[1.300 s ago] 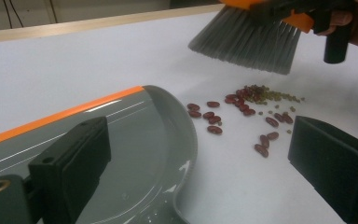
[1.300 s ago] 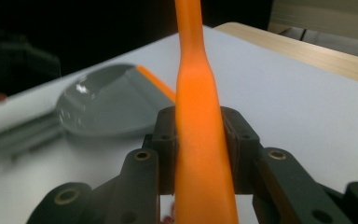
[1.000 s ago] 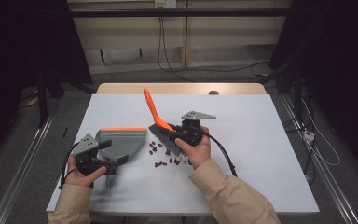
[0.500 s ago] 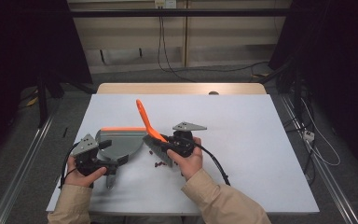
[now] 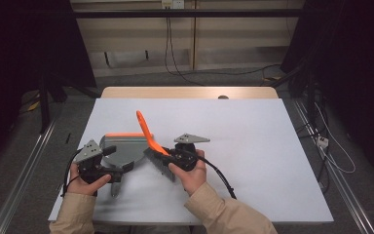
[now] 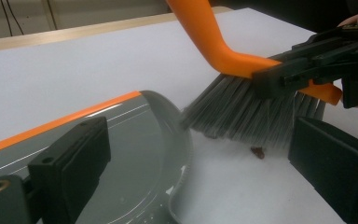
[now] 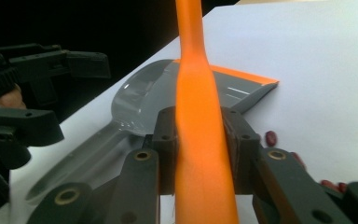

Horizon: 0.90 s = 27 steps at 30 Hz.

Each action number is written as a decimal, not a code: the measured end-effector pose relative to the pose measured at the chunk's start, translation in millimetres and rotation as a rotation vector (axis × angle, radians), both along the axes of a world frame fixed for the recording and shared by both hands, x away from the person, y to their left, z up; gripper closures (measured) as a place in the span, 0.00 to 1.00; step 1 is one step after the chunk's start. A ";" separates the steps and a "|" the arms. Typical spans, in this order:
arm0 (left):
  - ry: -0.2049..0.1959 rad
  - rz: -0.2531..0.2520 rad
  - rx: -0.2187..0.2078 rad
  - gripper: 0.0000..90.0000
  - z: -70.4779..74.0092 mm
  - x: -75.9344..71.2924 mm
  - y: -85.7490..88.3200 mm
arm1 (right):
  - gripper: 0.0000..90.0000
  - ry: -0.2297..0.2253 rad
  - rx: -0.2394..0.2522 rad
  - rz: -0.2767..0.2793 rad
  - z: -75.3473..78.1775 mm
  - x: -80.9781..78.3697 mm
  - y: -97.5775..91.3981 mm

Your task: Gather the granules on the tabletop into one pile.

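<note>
A dim room with dark curtains and trailing cables surrounds a white worktop (image 5: 253,146) that carries a sweeping job. The brush (image 5: 152,146) stands near the middle-left of the worktop, its grey bristles down on the surface and its orange handle rising up and away toward the far left. Just left of the bristles lies the grey dustpan (image 5: 119,148), its orange-edged lip on the far side and its handle running toward the near edge. A few dark red beans (image 7: 271,138) lie on the white surface by the bristles, on the brush's right side as the right gripper view shows it; one more shows beneath the bristles in the left gripper view.

The pan therefore sits to the left of the brush, so the sweep should run leftward across the short gap into it. The right tongs (image 5: 171,157) are clamped on the brush's orange neck, the right hand low and close behind the bristles. The left tongs (image 5: 121,169) sit at the pan's handle; whether they grip it I cannot tell, though the left gripper view shows their jaws standing apart.
</note>
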State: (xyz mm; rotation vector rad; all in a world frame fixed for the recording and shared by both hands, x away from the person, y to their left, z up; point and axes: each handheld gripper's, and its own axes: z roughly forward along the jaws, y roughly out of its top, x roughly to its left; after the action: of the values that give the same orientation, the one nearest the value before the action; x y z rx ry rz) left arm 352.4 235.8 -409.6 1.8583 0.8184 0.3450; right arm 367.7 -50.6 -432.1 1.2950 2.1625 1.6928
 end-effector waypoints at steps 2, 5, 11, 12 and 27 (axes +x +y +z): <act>0.000 0.000 -0.001 0.06 -0.1 -0.1 0.0 | 0.78 -0.005 0.004 -0.010 0.7 -0.4 -4.1; 0.001 -0.002 0.001 0.06 -0.5 0.1 -0.4 | 0.78 0.003 0.002 -0.016 1.4 -0.5 -12.1; -0.002 0.000 -0.001 0.06 0.9 0.3 -0.8 | 0.78 0.025 -0.021 0.042 0.4 -15.0 -5.6; -0.003 0.000 0.000 0.06 1.2 0.3 -0.8 | 0.78 0.038 -0.024 0.054 -2.0 -16.4 -2.9; -0.005 0.005 -0.003 0.06 1.5 -0.7 1.5 | 0.79 0.106 -0.053 -0.055 -14.9 10.1 -23.0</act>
State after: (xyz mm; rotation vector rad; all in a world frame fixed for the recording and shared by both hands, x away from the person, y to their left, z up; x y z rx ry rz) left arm 351.8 237.3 -408.1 1.8525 0.8200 0.3516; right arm 377.8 -73.6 -447.0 1.4463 2.1903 1.5704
